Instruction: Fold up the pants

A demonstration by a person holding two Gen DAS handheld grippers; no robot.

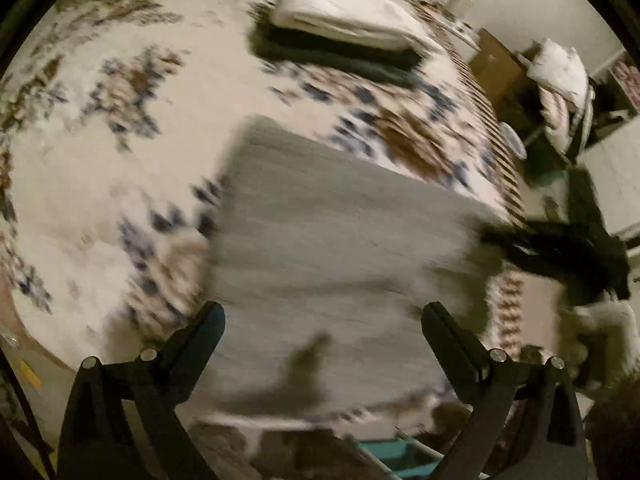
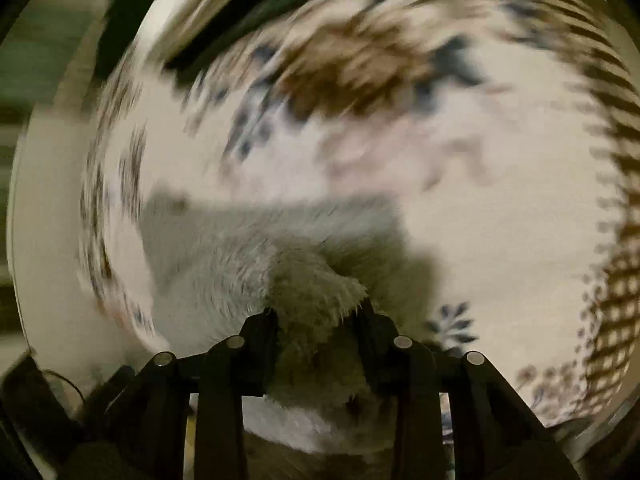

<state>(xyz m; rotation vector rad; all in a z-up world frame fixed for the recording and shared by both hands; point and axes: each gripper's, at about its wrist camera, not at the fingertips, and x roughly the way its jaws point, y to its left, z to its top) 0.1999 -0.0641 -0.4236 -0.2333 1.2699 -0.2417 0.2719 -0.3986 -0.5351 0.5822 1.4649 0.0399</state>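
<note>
The grey fuzzy pants (image 1: 336,240) lie as a broad flat panel on a floral bedspread (image 1: 100,160). My left gripper (image 1: 322,316) hangs open above their near edge, holding nothing. My right gripper (image 2: 318,312) is shut on a bunched corner of the pants (image 2: 316,292), with the rest of the fabric (image 2: 224,240) trailing off to the left. In the left wrist view the right gripper (image 1: 560,244) shows as a dark shape at the pants' right edge. Both views are motion-blurred.
A folded white garment (image 1: 344,12) lies on a dark folded one (image 1: 340,56) at the far side of the bed. The bed's striped edge (image 1: 496,132) runs along the right, with furniture and a white bundle (image 1: 560,68) beyond.
</note>
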